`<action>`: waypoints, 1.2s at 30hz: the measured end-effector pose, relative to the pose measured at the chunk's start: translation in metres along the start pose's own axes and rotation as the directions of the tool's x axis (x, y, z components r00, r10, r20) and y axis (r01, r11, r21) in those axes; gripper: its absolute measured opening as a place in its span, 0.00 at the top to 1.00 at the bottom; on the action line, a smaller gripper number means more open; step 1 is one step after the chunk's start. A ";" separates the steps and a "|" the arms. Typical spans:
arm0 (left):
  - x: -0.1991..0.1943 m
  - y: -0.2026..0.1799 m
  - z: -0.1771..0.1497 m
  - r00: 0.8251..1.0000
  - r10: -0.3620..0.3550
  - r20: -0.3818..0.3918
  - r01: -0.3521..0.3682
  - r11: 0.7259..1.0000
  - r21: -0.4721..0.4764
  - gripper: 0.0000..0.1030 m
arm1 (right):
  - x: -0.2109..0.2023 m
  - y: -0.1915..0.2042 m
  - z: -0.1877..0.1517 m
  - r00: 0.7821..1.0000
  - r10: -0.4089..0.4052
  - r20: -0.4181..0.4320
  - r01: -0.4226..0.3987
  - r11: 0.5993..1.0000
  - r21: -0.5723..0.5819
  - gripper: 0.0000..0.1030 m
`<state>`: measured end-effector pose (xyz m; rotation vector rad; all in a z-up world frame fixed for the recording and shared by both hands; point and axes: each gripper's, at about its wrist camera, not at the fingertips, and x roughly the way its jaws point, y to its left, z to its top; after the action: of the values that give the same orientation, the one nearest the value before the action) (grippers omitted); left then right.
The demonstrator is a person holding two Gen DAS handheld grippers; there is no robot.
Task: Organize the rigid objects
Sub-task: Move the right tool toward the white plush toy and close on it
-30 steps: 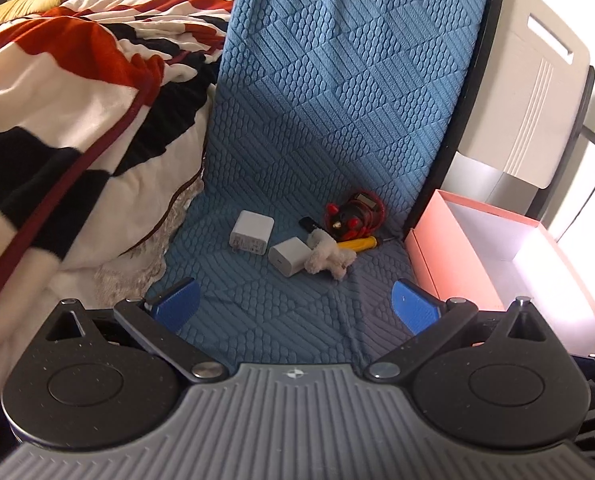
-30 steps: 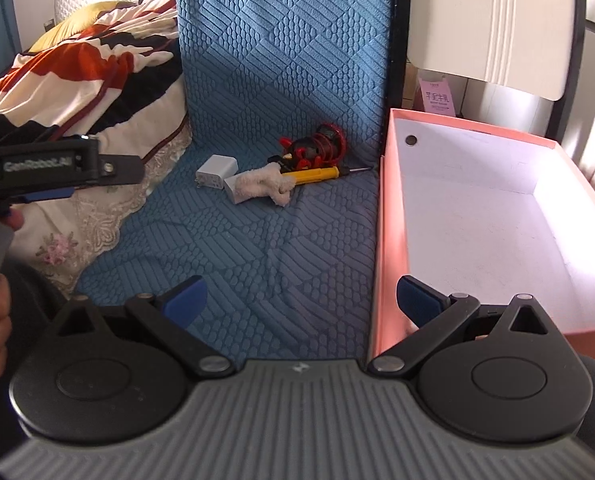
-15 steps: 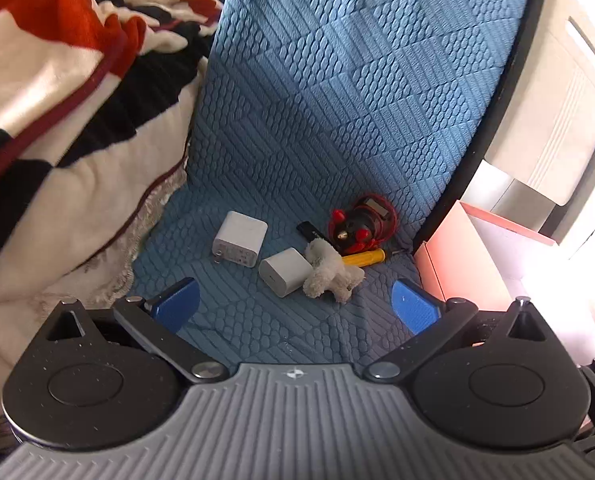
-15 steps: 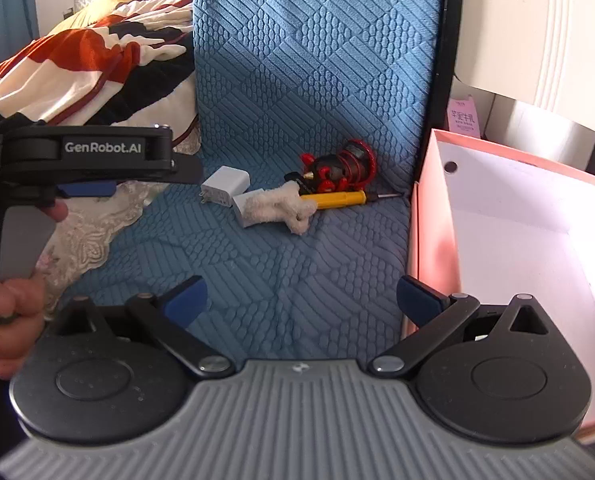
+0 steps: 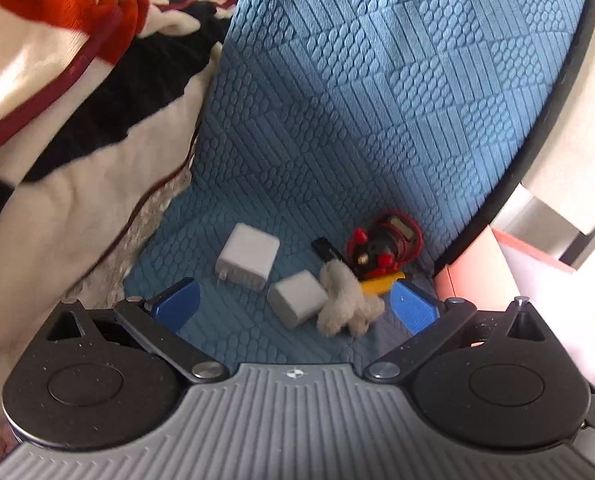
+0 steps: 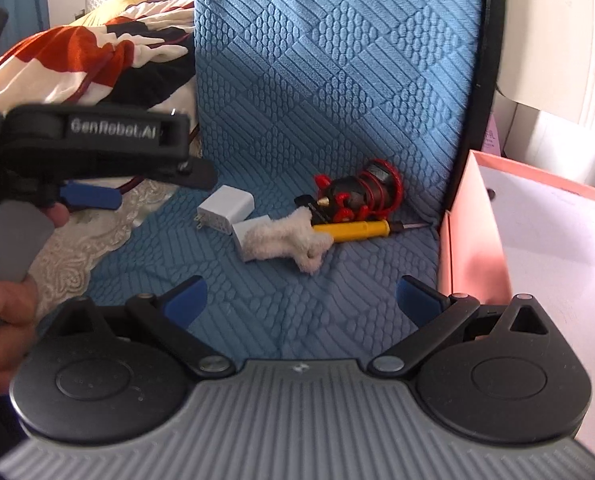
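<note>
A blue quilted mat [image 5: 377, 128] covers the surface and climbs up behind it. To its left lies a rumpled blanket [image 5: 77, 80] in red, black and cream stripes, with a lace-patterned cloth [image 6: 77, 256] beneath its edge. A cream panel [image 6: 569, 32] stands at right.

The blue mat [image 5: 377, 120] is quilted cloth, embossed in ribbed and pebbled patches; the striped blanket [image 5: 57, 80] looks soft and fleecy, edged by a lace trim [image 6: 73, 248]. The two white chargers [image 5: 248, 256] are smooth matt plastic; the cream tuft [image 6: 285, 240] is fuzzy; the yellow screwdriver [image 6: 353, 230] handle is glossy plastic; the pink box [image 6: 473, 240] looks like matt cardboard.
</note>
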<state>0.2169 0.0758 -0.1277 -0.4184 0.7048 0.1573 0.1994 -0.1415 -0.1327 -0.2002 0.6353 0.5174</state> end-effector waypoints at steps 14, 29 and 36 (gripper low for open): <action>0.058 0.020 0.029 0.991 0.106 -0.087 -0.107 0.994 -0.007 0.04 | 0.062 -0.006 0.010 0.994 0.032 -0.102 -0.029 0.999 0.025 0.00; 0.099 0.026 0.038 0.984 0.076 -0.160 -0.084 0.995 -0.049 0.11 | 0.099 -0.035 0.024 0.983 0.174 -0.057 -0.154 0.956 0.249 0.04; 0.122 0.019 0.037 0.977 0.089 -0.194 -0.092 0.996 -0.008 0.11 | 0.129 -0.052 0.025 0.965 0.241 -0.106 -0.178 0.892 0.416 0.04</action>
<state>0.3253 0.1091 -0.1886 -0.4213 0.9156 0.2103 0.3271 -0.1260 -0.1903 0.2265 0.9083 0.5701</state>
